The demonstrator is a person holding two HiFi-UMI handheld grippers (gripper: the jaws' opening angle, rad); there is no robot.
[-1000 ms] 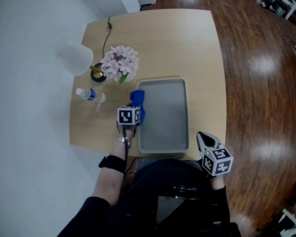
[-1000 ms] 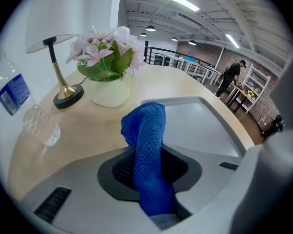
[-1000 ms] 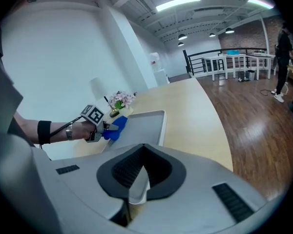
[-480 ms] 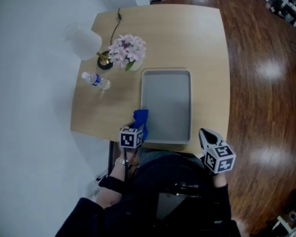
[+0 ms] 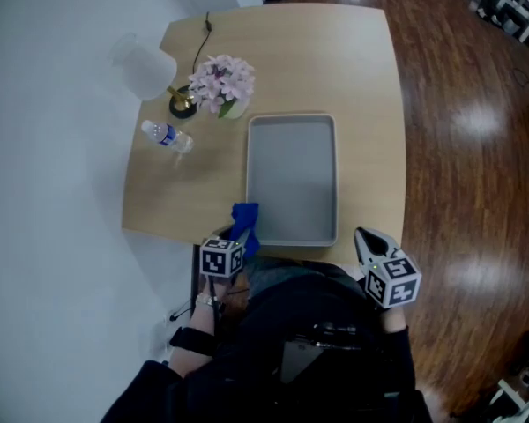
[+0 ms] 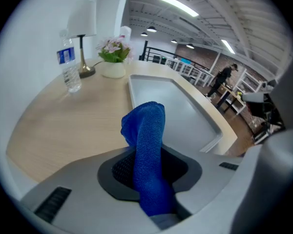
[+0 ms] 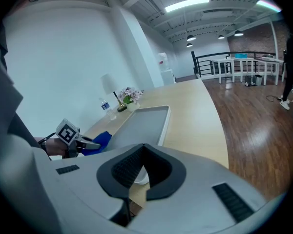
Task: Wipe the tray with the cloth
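left gripper point(image 6: 151, 182) jaws clamp the blue cloth point(image 6: 147, 140) beside the tray point(image 5: 291, 174); right gripper point(image 7: 138, 178) jaws closed, empty.

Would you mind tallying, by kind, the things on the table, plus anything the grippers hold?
Tray: 1
Blue cloth: 1
Water bottle: 1
Lamp: 1
Flower pot: 1
Total: 5

tray point(image 5: 291, 123) 1 | cloth point(image 5: 244, 221) 1 | bottle point(image 5: 166, 136) 1 | lamp point(image 5: 145, 69) 1 | flower pot point(image 5: 220, 84) 1 | table point(image 5: 335, 60) 1
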